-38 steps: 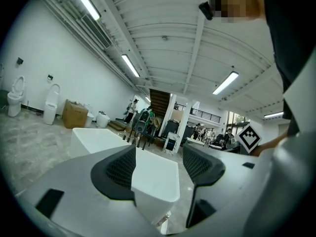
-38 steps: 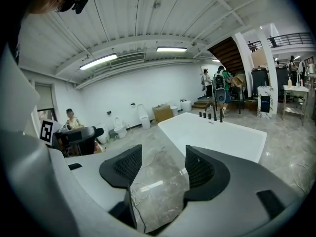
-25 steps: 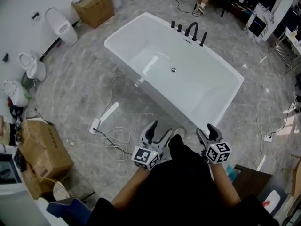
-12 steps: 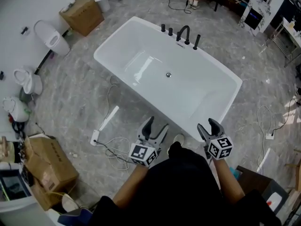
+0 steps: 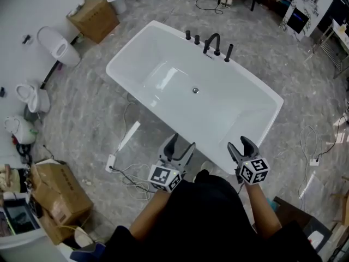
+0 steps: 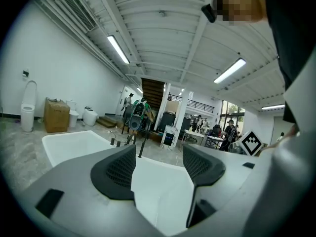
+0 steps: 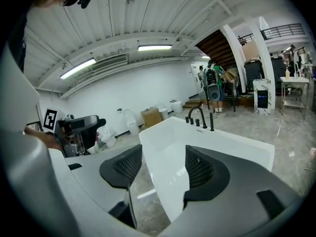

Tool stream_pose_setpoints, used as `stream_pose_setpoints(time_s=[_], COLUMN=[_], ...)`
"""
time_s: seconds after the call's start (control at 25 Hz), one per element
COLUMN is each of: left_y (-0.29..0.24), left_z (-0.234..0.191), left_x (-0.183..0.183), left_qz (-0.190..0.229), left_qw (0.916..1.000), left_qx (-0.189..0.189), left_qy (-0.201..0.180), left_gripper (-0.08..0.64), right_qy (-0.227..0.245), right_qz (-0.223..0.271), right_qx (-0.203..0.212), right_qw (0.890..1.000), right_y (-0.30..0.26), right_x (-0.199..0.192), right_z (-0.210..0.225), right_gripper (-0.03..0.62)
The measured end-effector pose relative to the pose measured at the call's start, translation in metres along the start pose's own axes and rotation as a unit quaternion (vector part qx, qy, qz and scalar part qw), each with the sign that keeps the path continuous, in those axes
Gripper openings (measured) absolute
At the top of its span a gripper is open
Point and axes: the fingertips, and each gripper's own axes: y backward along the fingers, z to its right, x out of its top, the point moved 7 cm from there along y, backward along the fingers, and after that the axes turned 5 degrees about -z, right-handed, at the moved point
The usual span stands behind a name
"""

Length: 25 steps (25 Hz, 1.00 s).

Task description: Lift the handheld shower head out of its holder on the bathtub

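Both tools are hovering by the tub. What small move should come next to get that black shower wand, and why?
Probably carry the right gripper forward, toward the slim black handheld shower head standing upright on the far rim of the white rectangular bathtub. It and the left gripper are open and empty at the near side, with the tub between them and the shower head.

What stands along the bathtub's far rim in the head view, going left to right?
First a small black knob → second knob → arched spout → handheld shower head, standing upright.
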Motion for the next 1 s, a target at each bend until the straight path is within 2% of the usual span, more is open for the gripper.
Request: stream_pose_setpoints(time_s=[0.2, 0.48, 0.68, 0.88, 1.0], left_y=[-0.033, -0.093, -0.149, -0.199, -0.228], left_z=[-0.012, -0.038, -0.064, -0.086, -0.095], left_x=[0.012, 0.026, 0.032, 0.049, 0.054], left_qz=[-0.014, -0.027, -0.051, -0.05, -0.058], left_qw=[0.9994, 0.9957, 0.988, 0.9821, 0.9781], left_qx=[-0.027, -0.088, -0.145, -0.179, -0.196], left_qy=[-0.014, -0.01, -0.009, -0.031, -0.039], left_gripper=[0.275, 0.275, 0.275, 0.275, 0.275], right_qy=[-0.021, -0.07, -0.077, -0.125, -0.132], right_qz=[0.013, 0.026, 0.054, 0.078, 0.086], right_qx=[-0.021, -0.066, -0.133, -0.147, -0.164], right_qw=[0.999, 0.995, 0.987, 0.978, 0.974], right_y=[-0.009, -0.022, -0.035, -0.057, -0.068], right_x=[0.011, 0.028, 0.054, 0.073, 0.083], right_z=[0.013, 0.016, 0.021, 0.024, 0.026], right_gripper=[0.241, 0.241, 0.241, 0.241, 0.241])
